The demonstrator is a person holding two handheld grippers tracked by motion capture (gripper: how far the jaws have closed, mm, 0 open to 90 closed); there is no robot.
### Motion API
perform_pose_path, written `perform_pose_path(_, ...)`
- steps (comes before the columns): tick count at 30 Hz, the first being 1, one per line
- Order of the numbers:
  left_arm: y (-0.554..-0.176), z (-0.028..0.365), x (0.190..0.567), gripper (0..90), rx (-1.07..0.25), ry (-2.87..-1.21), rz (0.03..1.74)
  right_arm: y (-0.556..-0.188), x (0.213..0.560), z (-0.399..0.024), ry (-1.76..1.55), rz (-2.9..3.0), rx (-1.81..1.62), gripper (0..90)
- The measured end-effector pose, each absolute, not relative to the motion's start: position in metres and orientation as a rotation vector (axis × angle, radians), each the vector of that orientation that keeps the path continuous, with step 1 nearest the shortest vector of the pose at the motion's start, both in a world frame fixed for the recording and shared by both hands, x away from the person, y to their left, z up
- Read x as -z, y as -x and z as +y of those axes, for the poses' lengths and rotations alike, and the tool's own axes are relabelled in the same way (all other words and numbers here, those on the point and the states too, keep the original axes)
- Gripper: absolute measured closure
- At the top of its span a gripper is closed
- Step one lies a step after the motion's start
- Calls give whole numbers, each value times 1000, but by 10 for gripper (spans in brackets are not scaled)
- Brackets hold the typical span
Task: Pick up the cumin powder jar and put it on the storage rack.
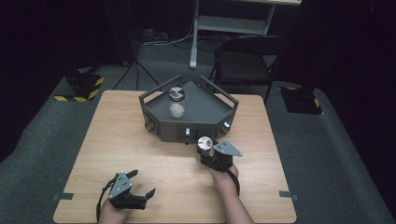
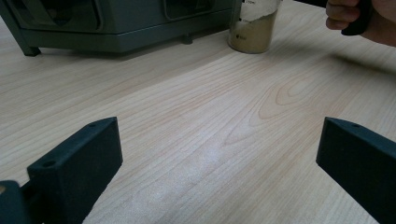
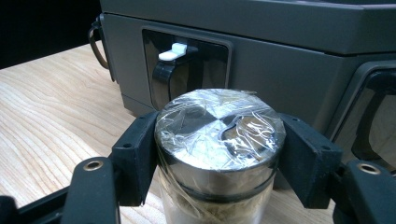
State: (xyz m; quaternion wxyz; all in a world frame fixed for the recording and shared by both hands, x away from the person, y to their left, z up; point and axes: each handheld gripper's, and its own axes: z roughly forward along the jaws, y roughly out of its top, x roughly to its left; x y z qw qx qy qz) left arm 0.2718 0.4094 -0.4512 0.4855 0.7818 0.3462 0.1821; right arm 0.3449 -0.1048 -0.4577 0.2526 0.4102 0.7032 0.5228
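A clear jar (image 3: 219,130) with a silver lid wrapped in plastic film stands on the wooden table (image 1: 140,154), just in front of the grey box-like device (image 1: 201,119). My right gripper (image 1: 204,149) is shut on it, its pads pressing both sides below the lid. In the left gripper view the jar's lower part (image 2: 252,28) holds tan powder. My left gripper (image 1: 144,182) rests open near the table's front left, with nothing between its jaws (image 2: 219,154).
Two more jars sit on top of the device, one with a silver lid (image 1: 176,94) and a pale one (image 1: 177,110). A white lever (image 3: 173,51) sits in a recess on the device's front. A folding chair (image 1: 243,60) stands beyond the table.
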Motion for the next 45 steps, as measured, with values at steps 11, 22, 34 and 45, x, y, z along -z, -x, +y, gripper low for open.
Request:
perform_pose_path(11,-272,410,451,4,-439,-1900,845,-344,457,-103,-1112,1908,-1416,349)
perform_pose_path(22,-272,410,451,4,-438,-1901,846,-340,451,-106,-1102,1904,-1420,349)
perform_pose_path(34,-273,410,451,4,-436,-1904,842,-328,440,-111,-1067,1891,-1427,349)
perform_pose_path(45,-273,410,451,4,-434,-1905,842,-312,424,-117,-1044,1867,-1427,349)
